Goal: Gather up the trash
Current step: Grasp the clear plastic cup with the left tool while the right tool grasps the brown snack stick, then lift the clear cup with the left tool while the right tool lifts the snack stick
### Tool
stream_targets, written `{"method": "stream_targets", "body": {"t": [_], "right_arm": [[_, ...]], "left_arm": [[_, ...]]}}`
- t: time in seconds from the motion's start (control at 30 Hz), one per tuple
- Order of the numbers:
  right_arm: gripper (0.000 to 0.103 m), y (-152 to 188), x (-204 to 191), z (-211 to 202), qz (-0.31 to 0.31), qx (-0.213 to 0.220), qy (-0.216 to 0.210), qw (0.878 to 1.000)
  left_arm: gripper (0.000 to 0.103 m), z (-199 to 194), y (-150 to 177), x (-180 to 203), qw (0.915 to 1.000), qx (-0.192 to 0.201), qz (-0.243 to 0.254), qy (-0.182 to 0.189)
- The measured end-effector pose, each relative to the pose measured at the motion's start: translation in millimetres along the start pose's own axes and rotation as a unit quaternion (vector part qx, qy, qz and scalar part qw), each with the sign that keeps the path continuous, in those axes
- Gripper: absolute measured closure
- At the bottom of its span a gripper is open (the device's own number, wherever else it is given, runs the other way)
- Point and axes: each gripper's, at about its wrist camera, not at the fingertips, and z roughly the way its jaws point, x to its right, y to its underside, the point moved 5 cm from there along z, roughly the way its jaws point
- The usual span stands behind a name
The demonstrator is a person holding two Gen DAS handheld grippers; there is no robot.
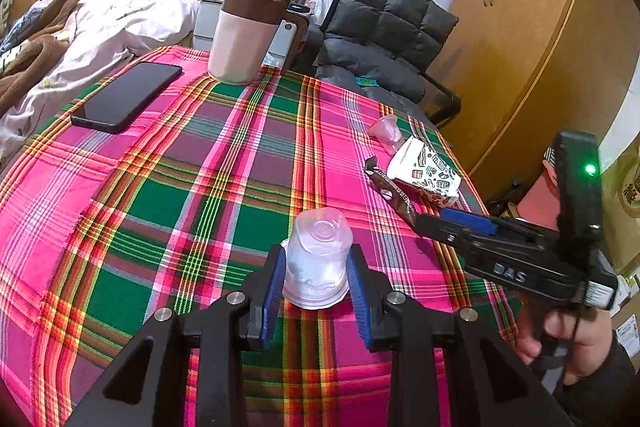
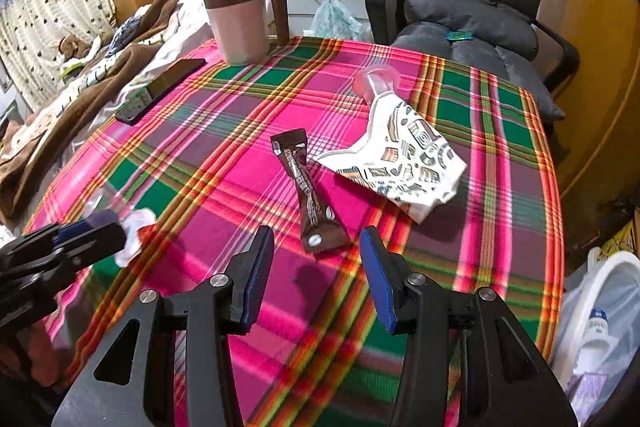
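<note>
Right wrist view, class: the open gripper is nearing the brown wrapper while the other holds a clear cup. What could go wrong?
1. The brown wrapper lies flat on the tablecloth; the right gripper may pinch cloth too.
2. The left gripper could crush the thin clear cup.
3. The patterned bag nearby might get nudged.

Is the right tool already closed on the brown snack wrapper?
No, the right tool is open, and the brown snack wrapper lies flat on the tablecloth just ahead of it.
</note>
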Motion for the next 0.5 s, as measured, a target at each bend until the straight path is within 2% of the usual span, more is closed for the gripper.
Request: {"method": "stream_targets", "body": {"t": [0.3,0.33,0.4,0.5], "right_arm": [[0.056,-5,-1,16,-0.012,-0.012,0.016,1.0],[0.06,-4,-3,15,-0.015,-0.012,0.015,1.0],[0.075,-3,-3,13,-0.016,-0.011,0.014,1.0],[0.076,2,-1,6,-0.007,-0.006,0.013,1.0]], "left_arm": [[0.071,4,2,-7,0.9999,-0.009,-0.01,0.004],[0.071,4,2,-6,0.9999,-0.009,-0.009,0.003],[0.071,5,2,-6,0.9999,-0.01,-0.008,0.002],[0.071,5,2,-5,0.9999,-0.01,-0.006,-0.002]]}}
